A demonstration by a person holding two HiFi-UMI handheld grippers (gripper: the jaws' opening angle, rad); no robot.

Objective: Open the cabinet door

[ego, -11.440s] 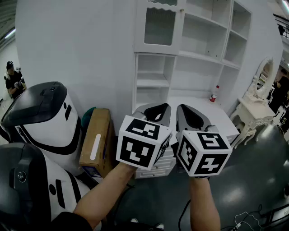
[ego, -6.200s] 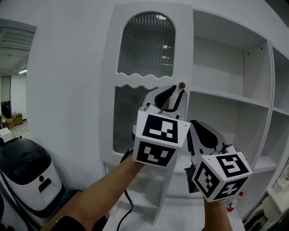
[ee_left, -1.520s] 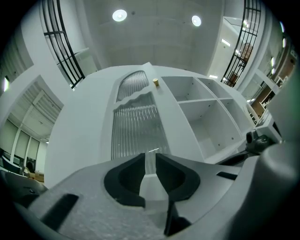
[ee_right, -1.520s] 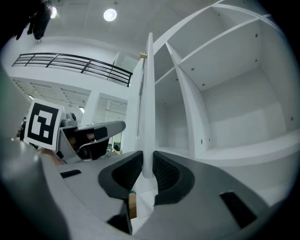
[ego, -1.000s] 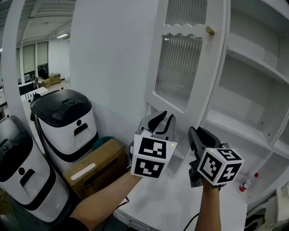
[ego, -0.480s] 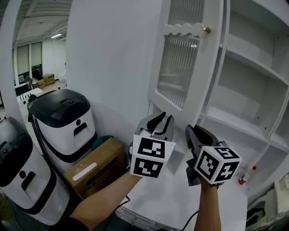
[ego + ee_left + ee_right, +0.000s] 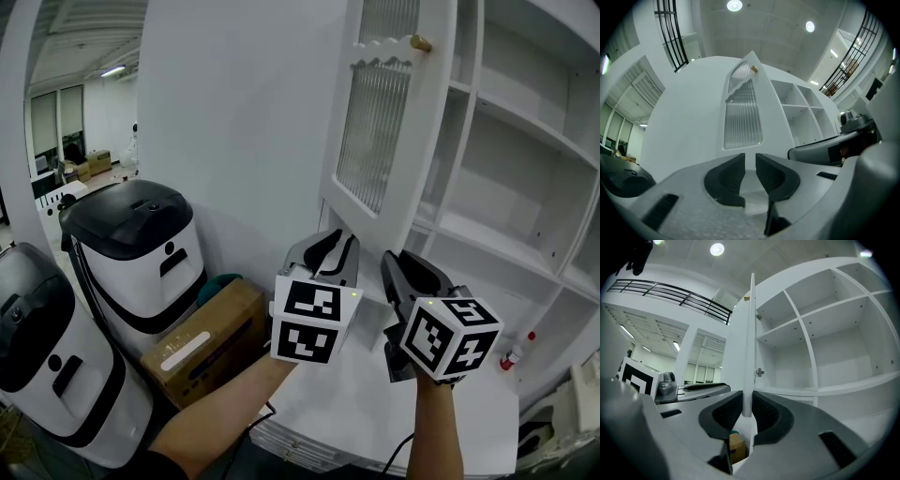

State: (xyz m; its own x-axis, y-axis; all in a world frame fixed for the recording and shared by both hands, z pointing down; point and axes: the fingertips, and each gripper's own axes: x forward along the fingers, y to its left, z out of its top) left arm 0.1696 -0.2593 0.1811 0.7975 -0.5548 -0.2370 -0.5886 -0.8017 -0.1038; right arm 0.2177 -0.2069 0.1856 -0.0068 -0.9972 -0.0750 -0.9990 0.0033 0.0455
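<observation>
Right gripper (image 7: 747,408) first: its jaws are narrow, and the lower free edge of the cabinet door (image 7: 751,333) sits right between the pads, filling the gap from side to side, so I call that a grip on the door. From this camera I look along the door edge-on, with the open shelves (image 7: 806,310) spreading out to the right of it.

Left gripper (image 7: 750,161) now: jaws a small way apart, nothing between them. It points a little upward at the face of the door and its ribbed glass pane (image 7: 743,117), well short of touching.

From the head view, the door stands swung out toward me from the cabinet, hinged on its right side, with the brass knob (image 7: 420,42) high up at its near edge. Both grippers hang side by side below the door's lower edge, over a white countertop (image 7: 375,412). On the left are a white machine with a black lid (image 7: 141,244) and a cardboard box (image 7: 202,342). A small red-capped bottle (image 7: 514,356) stands far right on the counter.
</observation>
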